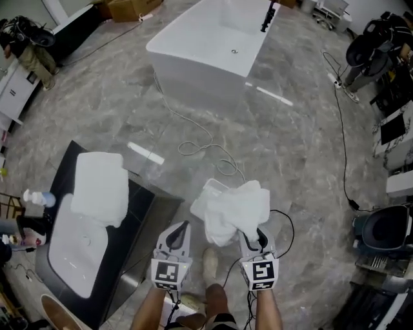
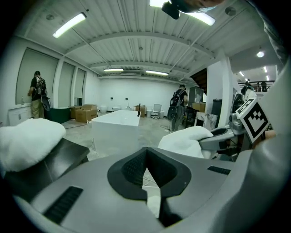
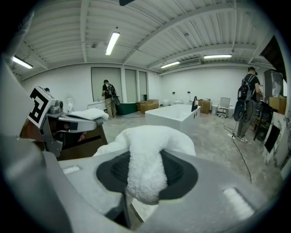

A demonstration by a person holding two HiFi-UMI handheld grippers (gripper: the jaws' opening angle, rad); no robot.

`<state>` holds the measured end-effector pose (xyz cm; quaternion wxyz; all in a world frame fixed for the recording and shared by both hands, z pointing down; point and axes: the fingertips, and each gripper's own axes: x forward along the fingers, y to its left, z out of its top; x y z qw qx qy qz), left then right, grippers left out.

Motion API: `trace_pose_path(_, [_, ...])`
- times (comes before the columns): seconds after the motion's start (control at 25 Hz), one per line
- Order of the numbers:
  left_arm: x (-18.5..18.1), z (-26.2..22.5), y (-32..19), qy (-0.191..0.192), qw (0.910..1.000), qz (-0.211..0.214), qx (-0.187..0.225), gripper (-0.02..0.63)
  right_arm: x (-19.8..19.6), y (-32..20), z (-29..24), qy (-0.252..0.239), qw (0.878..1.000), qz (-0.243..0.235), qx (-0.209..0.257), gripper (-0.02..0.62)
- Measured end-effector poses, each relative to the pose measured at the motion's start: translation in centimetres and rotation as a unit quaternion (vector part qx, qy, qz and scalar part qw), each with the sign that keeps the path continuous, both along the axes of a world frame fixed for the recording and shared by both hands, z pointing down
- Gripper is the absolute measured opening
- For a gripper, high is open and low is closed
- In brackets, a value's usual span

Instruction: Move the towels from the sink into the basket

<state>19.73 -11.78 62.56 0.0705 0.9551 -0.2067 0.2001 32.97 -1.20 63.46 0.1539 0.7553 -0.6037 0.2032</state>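
Right gripper pinches crumpled white terry towel at frame centre, above small white basket half hidden under it, probably for drop. Left gripper pressed together, empty. Second folded white towel lies across white sink, left.

A grey marbled floor runs under a white freestanding bathtub, and a pale cable loops near it. Cardboard boxes sit at the far edge. Tube lights line the ribbed white ceiling.
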Motion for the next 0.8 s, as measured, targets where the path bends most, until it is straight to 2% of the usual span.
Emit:
trace_pose_path(0.36, [3.3,14.7,-1.5,-0.041,0.9986,0.014,-0.030,0.009,3.3,-1.1,15.1,-0.021,0.999,0.000,-0.041,0.138])
trace_pose_path(0.8, [5.6,29.4,-1.8,-0.063,0.9961,0.026,-0.056,0.008,4.3,-1.8,31.7,-0.050,0.996,-0.010,-0.074,0.141])
